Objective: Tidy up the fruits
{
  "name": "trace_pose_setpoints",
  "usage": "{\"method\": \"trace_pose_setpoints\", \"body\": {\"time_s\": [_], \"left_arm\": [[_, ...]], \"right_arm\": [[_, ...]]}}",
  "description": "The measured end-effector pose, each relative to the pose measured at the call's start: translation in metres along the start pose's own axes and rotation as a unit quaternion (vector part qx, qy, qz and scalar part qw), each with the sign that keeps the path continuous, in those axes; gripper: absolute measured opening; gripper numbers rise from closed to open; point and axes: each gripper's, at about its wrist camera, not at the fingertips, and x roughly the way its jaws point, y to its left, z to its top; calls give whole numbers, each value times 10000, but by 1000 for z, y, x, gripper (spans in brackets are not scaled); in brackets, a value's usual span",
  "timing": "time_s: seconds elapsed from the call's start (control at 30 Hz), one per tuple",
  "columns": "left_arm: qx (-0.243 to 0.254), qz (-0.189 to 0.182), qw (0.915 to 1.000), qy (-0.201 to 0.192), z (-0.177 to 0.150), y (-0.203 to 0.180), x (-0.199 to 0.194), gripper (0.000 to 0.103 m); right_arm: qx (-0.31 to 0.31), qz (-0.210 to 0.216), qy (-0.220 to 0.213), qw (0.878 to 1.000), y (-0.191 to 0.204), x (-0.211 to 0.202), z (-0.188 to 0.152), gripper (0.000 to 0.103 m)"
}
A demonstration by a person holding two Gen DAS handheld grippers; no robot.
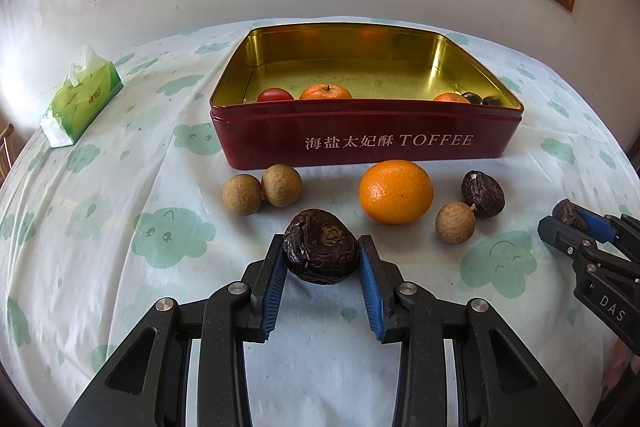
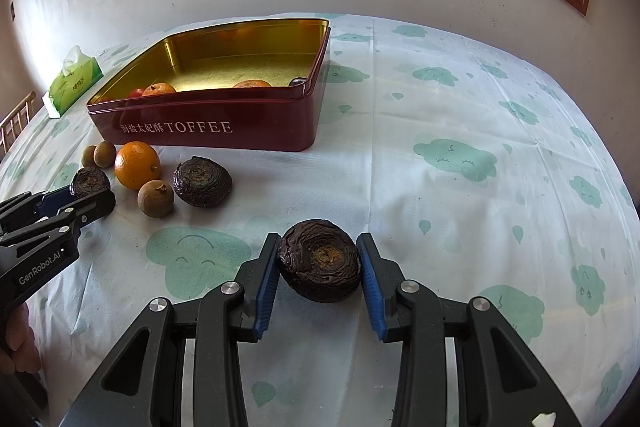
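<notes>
My left gripper (image 1: 321,257) is shut on a dark wrinkled passion fruit (image 1: 320,251) near the table's front. My right gripper (image 2: 319,261) is shut on another dark wrinkled passion fruit (image 2: 319,259); it shows at the right edge of the left wrist view (image 1: 570,215). A red TOFFEE tin (image 1: 366,139) with a gold inside holds a tomato (image 1: 275,95), two oranges (image 1: 326,91) and small dark fruits. In front of the tin lie an orange (image 1: 396,191), three brown longans (image 1: 242,194) and a third passion fruit (image 1: 483,193).
A green tissue pack (image 1: 80,99) lies at the far left of the table. A white cloth with green cloud prints (image 2: 456,155) covers the table. A wall and wooden window frame stand behind. A chair back (image 2: 14,123) shows at the left edge.
</notes>
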Motion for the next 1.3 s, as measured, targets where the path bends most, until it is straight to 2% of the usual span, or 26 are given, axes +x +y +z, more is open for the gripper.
{"method": "trace_pose_setpoints", "body": {"time_s": [1.3], "left_arm": [[-52,-5,10000,6,-8,6,-7,36]], "right_arm": [[-13,-16,4,10000,1,0,0,35]]}}
